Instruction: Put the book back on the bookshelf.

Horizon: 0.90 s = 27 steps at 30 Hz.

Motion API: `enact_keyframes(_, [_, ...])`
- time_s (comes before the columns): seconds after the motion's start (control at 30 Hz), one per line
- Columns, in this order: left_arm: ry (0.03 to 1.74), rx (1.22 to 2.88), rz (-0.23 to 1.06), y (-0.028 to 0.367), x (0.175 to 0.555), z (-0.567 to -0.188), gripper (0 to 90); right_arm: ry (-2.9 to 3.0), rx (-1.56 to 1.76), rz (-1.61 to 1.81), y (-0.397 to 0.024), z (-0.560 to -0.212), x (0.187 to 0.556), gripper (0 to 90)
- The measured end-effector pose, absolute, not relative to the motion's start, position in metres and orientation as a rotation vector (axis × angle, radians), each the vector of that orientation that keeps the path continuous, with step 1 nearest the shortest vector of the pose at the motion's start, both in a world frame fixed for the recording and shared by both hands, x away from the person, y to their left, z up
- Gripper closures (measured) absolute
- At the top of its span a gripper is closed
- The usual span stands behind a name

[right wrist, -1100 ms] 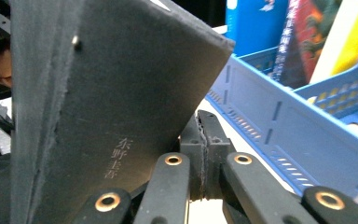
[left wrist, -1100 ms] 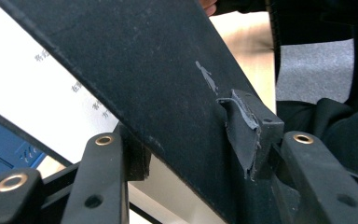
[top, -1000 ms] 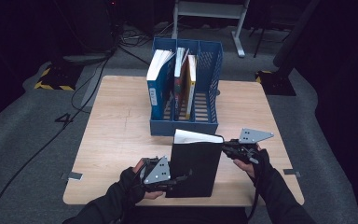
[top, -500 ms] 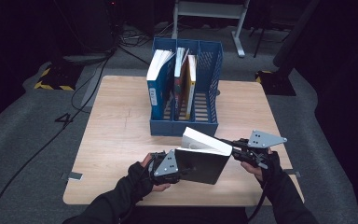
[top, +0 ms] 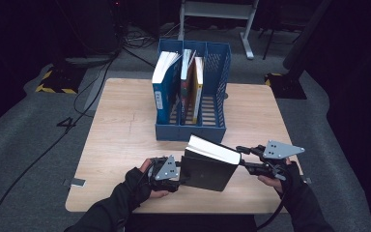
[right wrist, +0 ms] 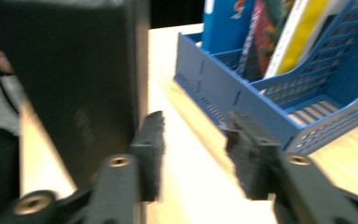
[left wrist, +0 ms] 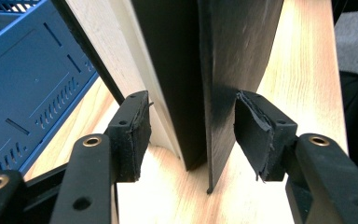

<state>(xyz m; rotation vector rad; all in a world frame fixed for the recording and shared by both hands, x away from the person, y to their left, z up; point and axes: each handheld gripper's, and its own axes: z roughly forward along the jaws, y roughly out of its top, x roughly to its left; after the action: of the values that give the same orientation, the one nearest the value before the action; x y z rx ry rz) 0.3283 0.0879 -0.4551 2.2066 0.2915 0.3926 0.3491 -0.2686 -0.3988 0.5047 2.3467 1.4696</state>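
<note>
black book (top: 207,166): upright, tilted, near table (top: 125,130) edge, near side of blue file rack (top: 193,128) | left gripper (top: 176,175): jaws just opening, straddling its spine, pads clear | right gripper (top: 241,158): jaws just opening, empty, beside book

A dim room with grey carpet (top: 24,145), floor cables (top: 84,92) and a white-legged stand (top: 215,14).

Overhead light falls on the worktop (top: 125,135); the surrounding floor (top: 24,145) lies dim and grainy. Left gripper view is sharp. Right gripper view is motion-blurred, smearing the blue rack (right wrist: 279,107).
</note>
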Motion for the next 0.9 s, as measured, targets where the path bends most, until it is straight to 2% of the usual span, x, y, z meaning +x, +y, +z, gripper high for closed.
enact_keyframes(0.17, [0.287,2.246,0.405,0.087,0.330,-0.460,42.1,2.395,0.509,1.436,-0.277,-0.403,0.344,47.5])
enact_keyframes(0.57, [0.335,2.290,0.421,0.091,0.337,-0.471,33.1,2.468,0.427,1.475,-0.270,-0.408,0.327,38.1])
enact_keyframes(0.8, [0.391,2.300,0.461,0.090,0.343,-0.476,28.0,2.472,0.381,1.466,-0.247,-0.406,0.321,38.3])
enact_keyframes(0.9, [0.409,2.297,0.471,0.089,0.347,-0.478,25.7,2.450,0.399,1.475,-0.238,-0.405,0.321,41.1])
